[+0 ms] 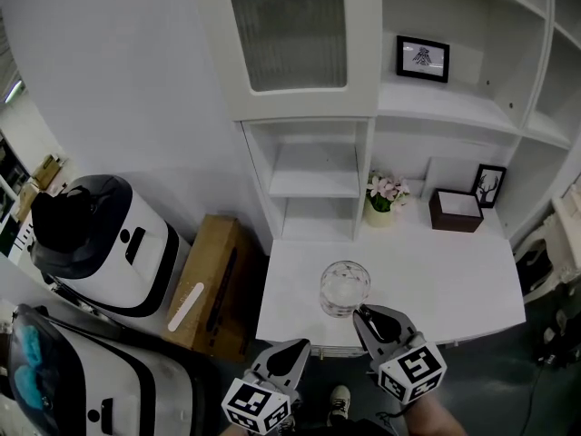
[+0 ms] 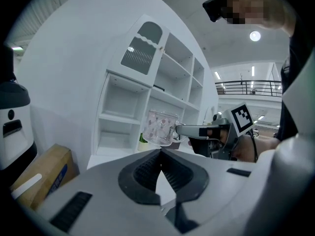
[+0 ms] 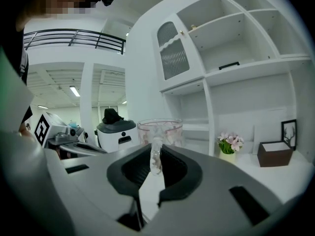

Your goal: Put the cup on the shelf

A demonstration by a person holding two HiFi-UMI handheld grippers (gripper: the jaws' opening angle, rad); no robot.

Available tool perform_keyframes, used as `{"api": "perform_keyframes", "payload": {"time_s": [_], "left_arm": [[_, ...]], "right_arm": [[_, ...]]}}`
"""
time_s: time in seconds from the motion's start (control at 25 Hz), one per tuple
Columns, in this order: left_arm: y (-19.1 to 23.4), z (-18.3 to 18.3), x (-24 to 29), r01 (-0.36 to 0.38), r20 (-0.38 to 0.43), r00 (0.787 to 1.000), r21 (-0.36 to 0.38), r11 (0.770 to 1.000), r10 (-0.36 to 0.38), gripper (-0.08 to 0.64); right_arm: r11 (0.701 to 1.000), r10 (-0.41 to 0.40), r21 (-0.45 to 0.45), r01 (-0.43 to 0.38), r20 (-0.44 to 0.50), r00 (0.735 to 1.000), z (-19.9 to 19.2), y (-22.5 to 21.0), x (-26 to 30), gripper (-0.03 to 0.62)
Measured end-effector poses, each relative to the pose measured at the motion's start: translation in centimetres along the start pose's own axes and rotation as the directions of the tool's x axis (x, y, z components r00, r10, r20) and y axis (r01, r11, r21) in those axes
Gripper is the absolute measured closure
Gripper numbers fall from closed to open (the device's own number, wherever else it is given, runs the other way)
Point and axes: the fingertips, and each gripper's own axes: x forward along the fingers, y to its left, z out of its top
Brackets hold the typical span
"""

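A clear glass cup (image 1: 344,289) with a pink flower print hangs just above the white desk (image 1: 454,284), near its front edge. My right gripper (image 1: 365,316) is shut on its handle; in the right gripper view the handle (image 3: 155,154) stands upright between the jaws, with the cup (image 3: 160,128) beyond. The left gripper (image 1: 295,350) stays low at the left of the desk front, shut with nothing in it. From the left gripper view (image 2: 160,154) the cup (image 2: 160,127) and the right gripper (image 2: 197,131) show ahead. White shelves (image 1: 313,184) stand behind the desk.
At the desk's back stand a small flower pot (image 1: 386,198), a brown box (image 1: 456,210) and a framed picture (image 1: 490,184). Another frame (image 1: 422,58) sits on a higher shelf. Left of the desk are a cardboard box (image 1: 213,284) and a white machine (image 1: 109,243).
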Motion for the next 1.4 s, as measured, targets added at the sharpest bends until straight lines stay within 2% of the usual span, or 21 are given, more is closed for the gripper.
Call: {"api": "perform_keyframes", "payload": {"time_s": [0.32, 0.64, 1.04, 1.4], "left_arm": [[-2.1, 1.0, 1.9, -0.050, 0.025, 0.998, 0.016, 0.999, 0.050, 0.555], [-2.7, 1.5, 2.7, -0.064, -0.001, 0.998, 0.021, 0.998, 0.064, 0.555], [-1.6, 2.1, 4.1, -0.015, -0.009, 1.000, 0.036, 0.999, 0.015, 0.555], [1.2, 3.3, 5.0, 0.044, -0.016, 0.999, 0.041, 0.998, -0.044, 0.555]], "right_arm": [[0.998, 0.058, -0.020, -0.057, 0.023, 0.998, 0.9, -2.9, -0.4, 0.558], [0.996, 0.086, -0.021, -0.086, 0.024, 0.996, 1.3, -4.1, 0.0, 0.560], [0.999, 0.045, -0.019, -0.044, 0.026, 0.999, 1.8, -5.0, 1.9, 0.560], [1.000, -0.015, -0.022, 0.015, 0.018, 1.000, 2.6, -5.5, 4.5, 0.560]]}}
